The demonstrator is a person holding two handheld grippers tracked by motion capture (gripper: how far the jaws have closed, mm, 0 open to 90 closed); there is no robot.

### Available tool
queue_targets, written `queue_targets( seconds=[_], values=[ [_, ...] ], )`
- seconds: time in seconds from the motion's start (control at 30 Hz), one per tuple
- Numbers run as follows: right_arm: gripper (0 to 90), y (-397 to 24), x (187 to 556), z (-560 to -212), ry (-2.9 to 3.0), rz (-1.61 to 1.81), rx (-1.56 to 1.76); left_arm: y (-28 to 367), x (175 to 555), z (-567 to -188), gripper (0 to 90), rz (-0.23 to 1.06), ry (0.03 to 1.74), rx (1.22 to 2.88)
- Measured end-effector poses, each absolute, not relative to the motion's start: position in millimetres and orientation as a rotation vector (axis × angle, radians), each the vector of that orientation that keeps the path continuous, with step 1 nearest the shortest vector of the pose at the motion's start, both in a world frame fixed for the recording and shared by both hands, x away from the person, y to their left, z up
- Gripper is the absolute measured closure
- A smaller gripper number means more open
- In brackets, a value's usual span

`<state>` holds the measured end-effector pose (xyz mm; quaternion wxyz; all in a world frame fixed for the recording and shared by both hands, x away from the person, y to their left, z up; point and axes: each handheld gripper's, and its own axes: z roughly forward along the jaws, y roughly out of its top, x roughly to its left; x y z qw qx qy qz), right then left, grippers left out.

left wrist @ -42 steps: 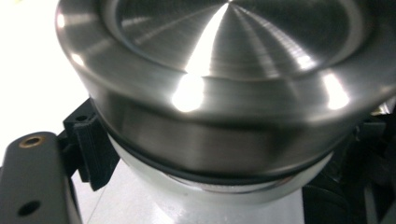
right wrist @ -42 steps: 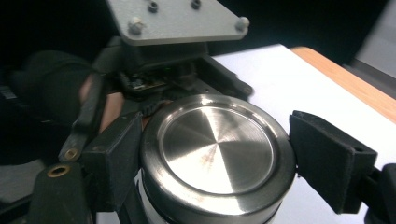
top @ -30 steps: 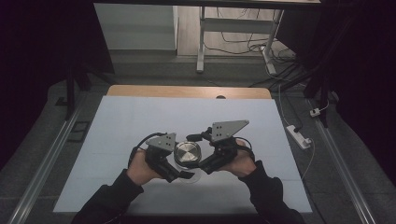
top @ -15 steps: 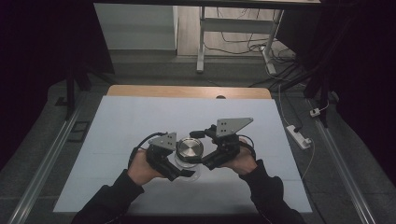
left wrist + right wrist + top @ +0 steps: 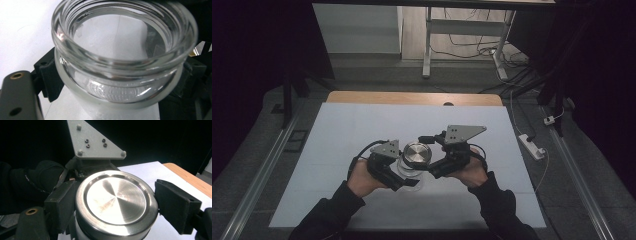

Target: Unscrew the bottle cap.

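Left gripper is clamped on a clear glass jar, pads pressing the body just below the threaded neck. Right gripper is clamped on a metal lid, one pad on each side of its rim. Both sit near the middle of the white table, lid just above and behind the jar in the high view.

Handling, as a judgement: glass is stiff, smooth and breakable, likely slippery under the pads, so the hold below the neck shoulder looks sound. The lid is rigid and light; its rim is the only sensible hold.

The left gripper view looks into the open mouth: jar empty, threads bare. The right gripper view shows the lid's brushed top face and the left gripper's grey plate behind it. The high view shows both hands close together.
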<state>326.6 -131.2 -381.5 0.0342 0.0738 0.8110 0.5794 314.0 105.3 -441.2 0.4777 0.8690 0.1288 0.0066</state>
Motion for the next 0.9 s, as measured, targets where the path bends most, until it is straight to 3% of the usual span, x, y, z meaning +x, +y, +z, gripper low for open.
queue_targets(
  seconds=[0.9],
  values=[
    [19.4, -134.8, 308.5, -375.3, 2.434, 1.751, 0.294, 121.5, 329.0, -448.2, 15.5, 0.107, 0.460, 2.115]
  ],
)
